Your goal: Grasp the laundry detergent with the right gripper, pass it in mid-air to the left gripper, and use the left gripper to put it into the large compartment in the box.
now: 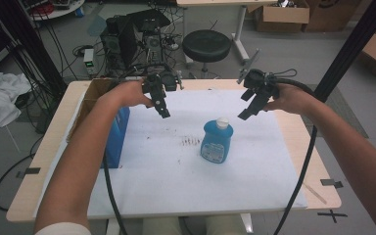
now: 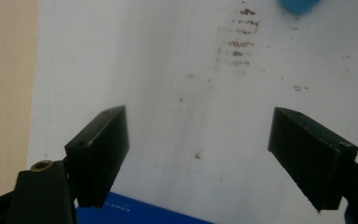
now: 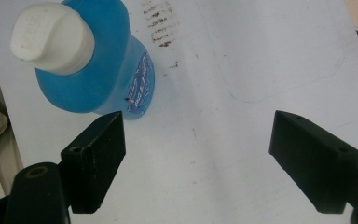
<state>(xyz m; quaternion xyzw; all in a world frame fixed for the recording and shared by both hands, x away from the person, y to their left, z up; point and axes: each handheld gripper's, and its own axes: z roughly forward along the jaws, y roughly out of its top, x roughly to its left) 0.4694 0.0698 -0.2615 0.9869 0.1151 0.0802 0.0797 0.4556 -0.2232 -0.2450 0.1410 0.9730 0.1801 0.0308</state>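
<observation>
High view: 2 grippers hang above the bottle point(image 1: 217, 142).
Left gripper point(image 1: 162, 108) and right gripper point(image 1: 248, 111) gape wide, holding nothing. Bottle looks slippery; grab its middle.

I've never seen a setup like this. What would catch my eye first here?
Most likely the upright blue plastic bottle with a white cap, standing alone near the middle of the white sheet covering the wooden table. Above it hover two black hand-held grippers, the left gripper and the right gripper, both with jaws spread wide and holding nothing. A blue box sits at the sheet's left edge, beside the person's left forearm.
</observation>
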